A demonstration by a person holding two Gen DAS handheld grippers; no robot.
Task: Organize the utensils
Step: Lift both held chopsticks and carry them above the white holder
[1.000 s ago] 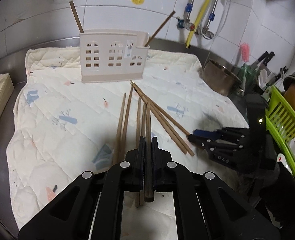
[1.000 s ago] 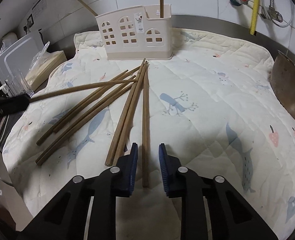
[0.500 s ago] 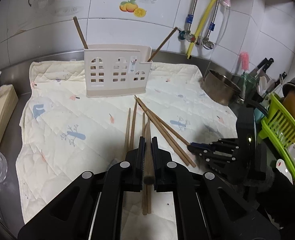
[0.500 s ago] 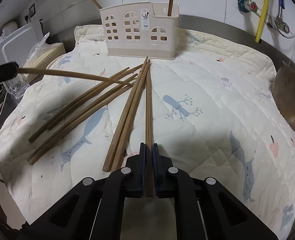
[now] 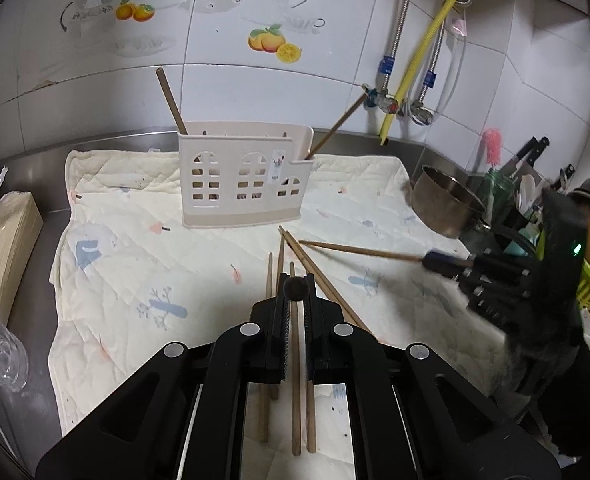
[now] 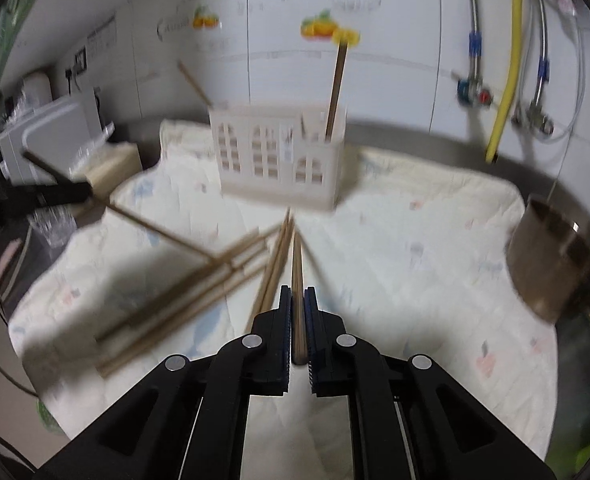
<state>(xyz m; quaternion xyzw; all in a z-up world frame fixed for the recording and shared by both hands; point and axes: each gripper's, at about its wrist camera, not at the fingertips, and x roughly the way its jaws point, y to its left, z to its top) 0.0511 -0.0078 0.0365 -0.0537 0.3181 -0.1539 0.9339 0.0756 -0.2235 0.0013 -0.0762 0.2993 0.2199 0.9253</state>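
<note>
Step in hand: transfer of chopsticks from the quilted mat (image 5: 107, 264) to the cream holder (image 5: 243, 184), which stands on the mat at upper centre of both views. Two chopsticks already lean out of the holder's left and right ends.

The left gripper (image 5: 295, 292), at lower centre of its own view, is closed on one chopstick (image 5: 295, 287), seen end-on between the jaws. The right gripper (image 6: 298, 308) is closed on a second chopstick (image 6: 297, 280), which points toward the holder. The right view is motion-blurred, so fine detail there cannot be confirmed.

Loose chopsticks (image 5: 269, 280) lie on the mat at centre, fanned out from a point just in front of the holder.

Next move, as judged: raise each chopstick clear of the pile, tip it upright, and lower it through the holder's open top.

Clearances: open mat lies left of the holder. A steel pot (image 5: 443, 200) sits at the mat's right edge, near the right gripper's path. The tiled wall stands close behind the holder.
</note>
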